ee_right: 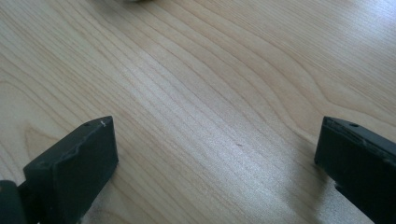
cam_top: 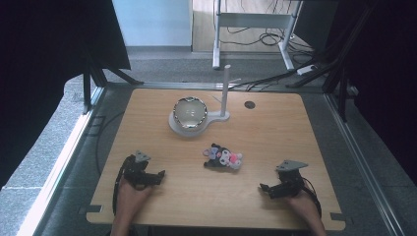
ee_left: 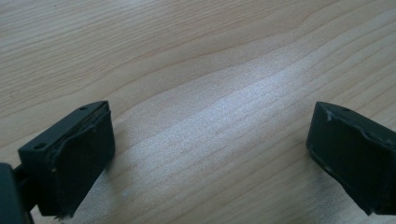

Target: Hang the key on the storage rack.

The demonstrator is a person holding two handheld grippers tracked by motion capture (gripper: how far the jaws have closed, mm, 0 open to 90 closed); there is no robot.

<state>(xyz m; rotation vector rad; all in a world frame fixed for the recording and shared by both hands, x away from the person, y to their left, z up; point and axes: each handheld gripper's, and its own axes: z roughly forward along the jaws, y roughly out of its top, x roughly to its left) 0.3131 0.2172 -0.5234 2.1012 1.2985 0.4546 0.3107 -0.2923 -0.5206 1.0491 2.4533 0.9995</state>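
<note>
A small plush toy point(cam_top: 223, 158), black, grey and pink, lies on the wooden table point(cam_top: 275, 132) a little in front of centre. Behind it a shiny bowl point(cam_top: 189, 112) rests on a white base with an upright white post point(cam_top: 225, 91). My left gripper point(cam_top: 160, 177) rests on the table near the front left, its jaws wide apart in the left gripper view point(ee_left: 208, 154), with bare wood between them. Near the front right lies my right gripper point(cam_top: 264, 189), open too point(ee_right: 217, 161), nothing between its jaws. Both point inward, well short of the toy.
A dark round hole point(cam_top: 250, 104) marks the table's back right. Black curtains hang at both sides. Beyond the far edge stand a white table frame point(cam_top: 255, 22) and loose cables on grey carpet.
</note>
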